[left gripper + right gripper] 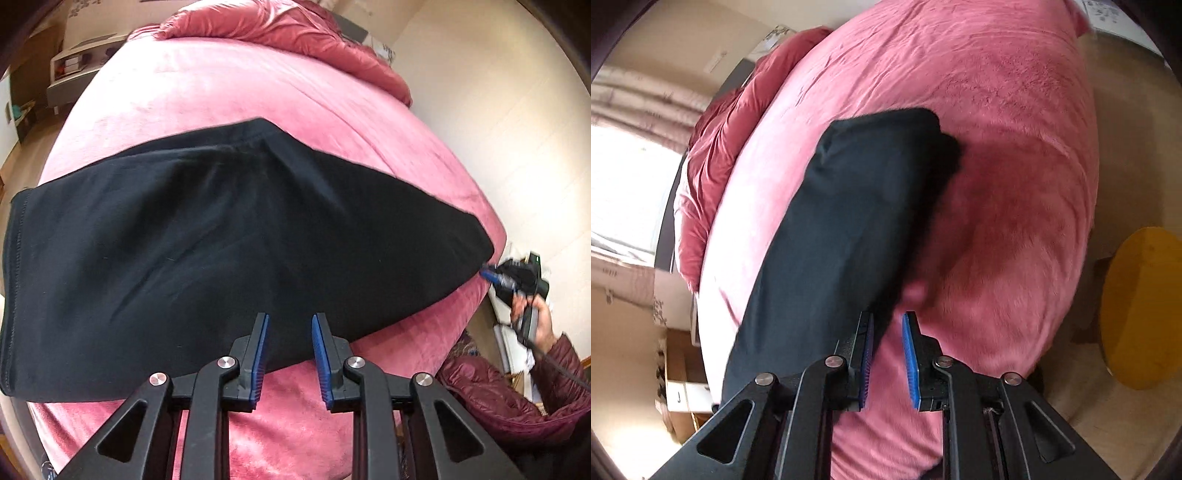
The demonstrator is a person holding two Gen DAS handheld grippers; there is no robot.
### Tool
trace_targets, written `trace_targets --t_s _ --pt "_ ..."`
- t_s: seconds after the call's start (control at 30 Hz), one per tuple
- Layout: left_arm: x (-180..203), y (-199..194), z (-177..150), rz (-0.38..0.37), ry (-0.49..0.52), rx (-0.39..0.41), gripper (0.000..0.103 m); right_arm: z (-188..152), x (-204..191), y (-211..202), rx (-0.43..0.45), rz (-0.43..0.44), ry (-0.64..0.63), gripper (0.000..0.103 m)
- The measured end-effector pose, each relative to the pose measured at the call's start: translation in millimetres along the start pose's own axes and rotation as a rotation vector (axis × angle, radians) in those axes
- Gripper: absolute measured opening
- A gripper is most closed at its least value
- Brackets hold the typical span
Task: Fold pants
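Note:
Black pants lie folded lengthwise across a pink bed, waistband at the left. My left gripper is open, fingertips over the near edge of the pants at their middle, holding nothing. My right gripper shows in the left wrist view at the right end of the pants, by the leg hem. In the right wrist view the pants stretch away from that end, and my right gripper is open with the cloth's edge lying at and between its fingers.
A crumpled pink duvet lies at the head of the bed. A yellow round stool stands on the floor beside the bed. Cardboard boxes and a white wall are near the bed's foot end.

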State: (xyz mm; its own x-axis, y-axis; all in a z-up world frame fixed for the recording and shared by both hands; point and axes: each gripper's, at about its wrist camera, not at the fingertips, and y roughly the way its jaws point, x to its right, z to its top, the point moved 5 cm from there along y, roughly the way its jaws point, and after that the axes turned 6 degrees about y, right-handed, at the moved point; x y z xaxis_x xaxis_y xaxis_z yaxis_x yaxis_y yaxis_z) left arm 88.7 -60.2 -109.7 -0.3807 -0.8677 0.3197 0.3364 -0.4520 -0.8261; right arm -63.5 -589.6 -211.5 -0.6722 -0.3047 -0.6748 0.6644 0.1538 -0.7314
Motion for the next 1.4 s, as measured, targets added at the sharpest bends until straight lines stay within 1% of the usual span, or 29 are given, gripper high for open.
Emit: trace_targets --t_s 0.17,0.3,0.37,0.4,0.43,0.5,0.57,0.63,0.73,0.8,0.87,0.9,1.03,1.07,1.2,1.23,1.3,1.33,1.37,1.4 --pt "7.1 6.6 -1.2 0.003 0.028 -0.027 0.024 26.4 4.6 5.6 0.055 0.001 0.052 0.018" --pt "3.9 14.9 -1.4 0.015 0.009 -0.055 0.025 42.7 7.0 9.0 0.052 0.002 0.049 0.018" --pt "5.0 19.5 -1.5 0.025 0.01 -0.069 0.026 43.7 3.4 9.3 0.045 -0.015 0.023 0.014" --pt "5.4 20.9 -1.5 0.035 0.013 -0.076 0.026 42.6 -1.3 6.8 0.05 -0.033 -0.011 0.012" --pt "5.8 21.3 -1.3 0.038 0.015 -0.076 0.026 41.5 -7.6 1.7 0.061 -0.042 -0.049 0.011" --pt "3.9 22.7 -0.9 0.041 0.006 -0.078 0.026 41.1 -14.9 -3.0 0.079 -0.047 -0.077 0.011" --pt "-1.1 25.2 -0.6 0.061 -0.011 -0.087 0.026 39.7 -10.6 -1.6 0.077 -0.065 -0.071 0.011" --pt "-6.2 24.8 1.0 0.06 -0.025 -0.09 0.026 38.6 -5.9 7.5 0.055 -0.072 -0.07 0.011" --pt "-5.8 22.0 5.2 0.08 -0.008 -0.08 0.027 42.2 -2.8 6.5 0.049 -0.037 -0.035 0.02" --pt "-4.7 19.7 9.2 0.079 -0.009 -0.065 0.028 46.7 -0.1 -1.2 0.071 -0.039 -0.033 0.041" --pt "-3.9 19.3 12.6 0.073 -0.015 -0.05 0.028 54.6 5.5 -11.4 0.106 -0.034 -0.015 0.053" --pt "-2.6 20.4 15.9 0.072 -0.016 -0.041 0.028 59.2 7.5 -14.1 0.118 -0.025 -0.004 0.055" --pt "1.4 27.5 24.1 0.091 -0.012 -0.043 0.029 78.5 10.0 -7.1 0.118 -0.017 0.037 0.055" --pt "2.8 31.1 25.3 0.107 -0.009 -0.05 0.029 82.3 9.8 -5.4 0.12 -0.018 0.04 0.056" --pt "7.0 41.0 26.5 0.196 0.024 -0.081 0.029 92.5 2.1 5.8 0.114 -0.026 0.03 0.056" --pt "7.8 43.1 26.2 0.208 0.024 -0.084 0.029 94.2 1.0 6.8 0.114 -0.032 0.024 0.055" --pt "7.2 47.3 24.8 0.237 0.021 -0.094 0.029 95.3 -3.2 7.5 0.114 -0.042 -0.001 0.044" --pt "8.0 49.9 24.5 0.244 0.02 -0.097 0.03 97.1 -12.7 13.4 0.11 -0.048 -0.018 0.044" --pt "8.2 51.8 23.9 0.246 0.018 -0.099 0.03 96.9 -13.1 14.4 0.106 -0.055 -0.029 0.044" --pt "8.2 53.5 23.3 0.248 0.012 -0.098 0.031 97.6 -12.4 15.9 0.101 -0.055 -0.026 0.046"
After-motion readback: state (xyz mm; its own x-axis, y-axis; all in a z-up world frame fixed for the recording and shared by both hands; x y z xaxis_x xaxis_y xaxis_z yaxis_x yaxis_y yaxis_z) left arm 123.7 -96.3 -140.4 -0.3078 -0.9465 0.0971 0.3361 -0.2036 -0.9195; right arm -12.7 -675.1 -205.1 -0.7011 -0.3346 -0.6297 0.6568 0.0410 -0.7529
